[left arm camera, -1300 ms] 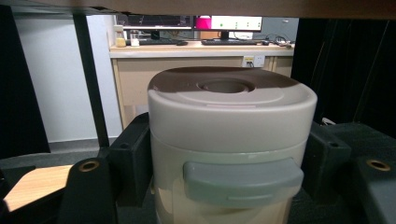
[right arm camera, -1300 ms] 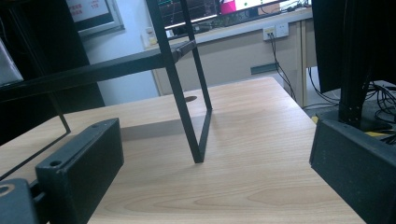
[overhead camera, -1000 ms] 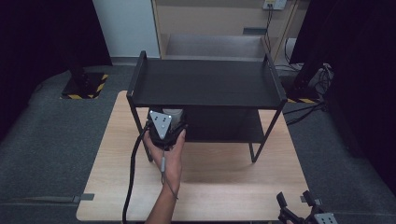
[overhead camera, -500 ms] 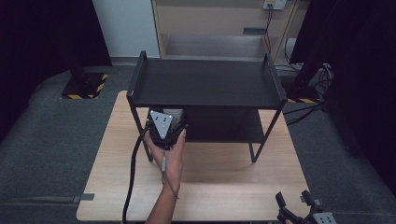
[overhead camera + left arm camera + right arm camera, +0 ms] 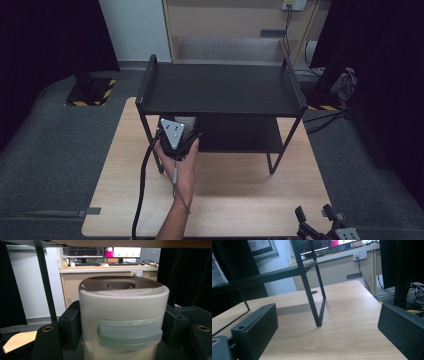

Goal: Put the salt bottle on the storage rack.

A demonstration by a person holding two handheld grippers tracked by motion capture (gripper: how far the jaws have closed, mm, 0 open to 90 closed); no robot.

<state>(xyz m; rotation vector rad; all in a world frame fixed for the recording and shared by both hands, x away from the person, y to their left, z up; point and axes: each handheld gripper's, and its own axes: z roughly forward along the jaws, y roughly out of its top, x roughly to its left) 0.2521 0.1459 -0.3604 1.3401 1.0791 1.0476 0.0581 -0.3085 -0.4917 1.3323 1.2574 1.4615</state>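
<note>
A cream canister [image 5: 122, 315] with a round lid and a grey front tab stands upright between the jaws of my left gripper [image 5: 122, 327]. Both black pads press on its sides. From above, the left gripper [image 5: 176, 136] is held by a hand at the front left of a black two-tier rack [image 5: 220, 90]. Its tip and the canister [image 5: 186, 120] reach in under the top shelf, over the lower shelf [image 5: 245, 135]. My right gripper [image 5: 329, 332] hovers low over the wooden table [image 5: 347, 315], open with nothing between its jaws. It sits at the near right table edge [image 5: 322, 227].
The rack's thin black leg [image 5: 312, 297] stands on the table ahead of the right gripper. A cable [image 5: 141, 190] trails from the left gripper toward the near edge. Grey floor surrounds the table [image 5: 240, 200]. A desk with monitors [image 5: 100, 252] lies far behind.
</note>
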